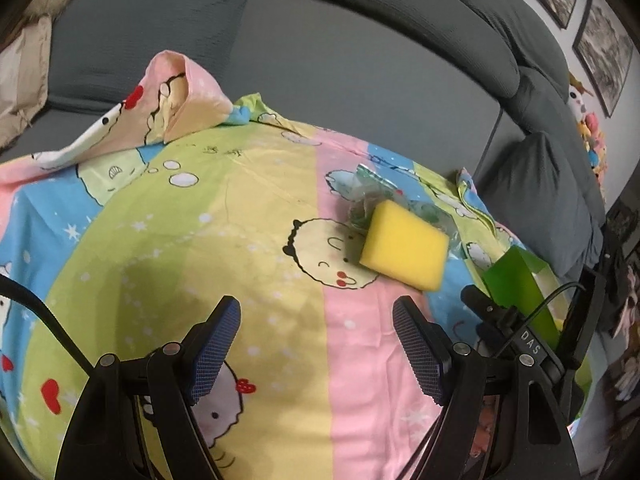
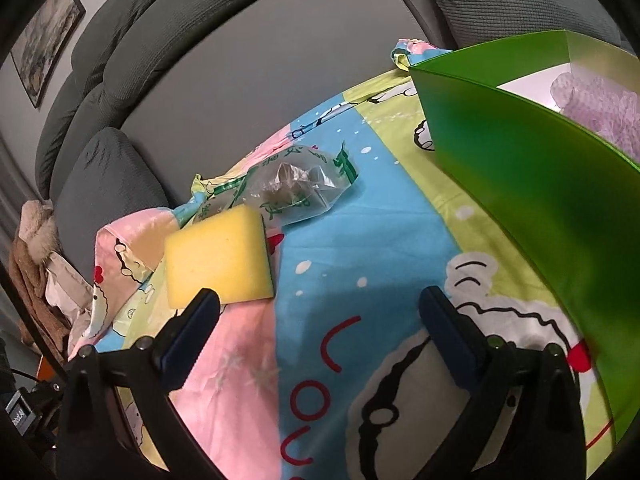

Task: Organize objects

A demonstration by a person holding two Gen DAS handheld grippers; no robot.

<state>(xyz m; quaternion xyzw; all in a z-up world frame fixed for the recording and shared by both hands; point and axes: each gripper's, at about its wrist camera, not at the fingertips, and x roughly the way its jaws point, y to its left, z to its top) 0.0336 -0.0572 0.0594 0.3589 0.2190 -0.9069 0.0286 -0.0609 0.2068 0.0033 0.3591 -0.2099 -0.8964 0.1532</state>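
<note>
A yellow sponge (image 1: 404,250) lies on the cartoon-print sheet (image 1: 248,208) spread over the grey sofa (image 1: 320,60). Touching the sponge on its far side is a crumpled clear plastic bag (image 2: 296,188) with green print. To the sponge's right stands a green box (image 2: 520,184), something pale purple (image 2: 600,114) inside it. The left gripper (image 1: 316,352) hovers near the sponge, fingers spread wide, holding nothing. The right gripper (image 2: 320,336) is likewise wide open and empty, its left finger (image 2: 192,336) overlapping the sponge's near edge.
</note>
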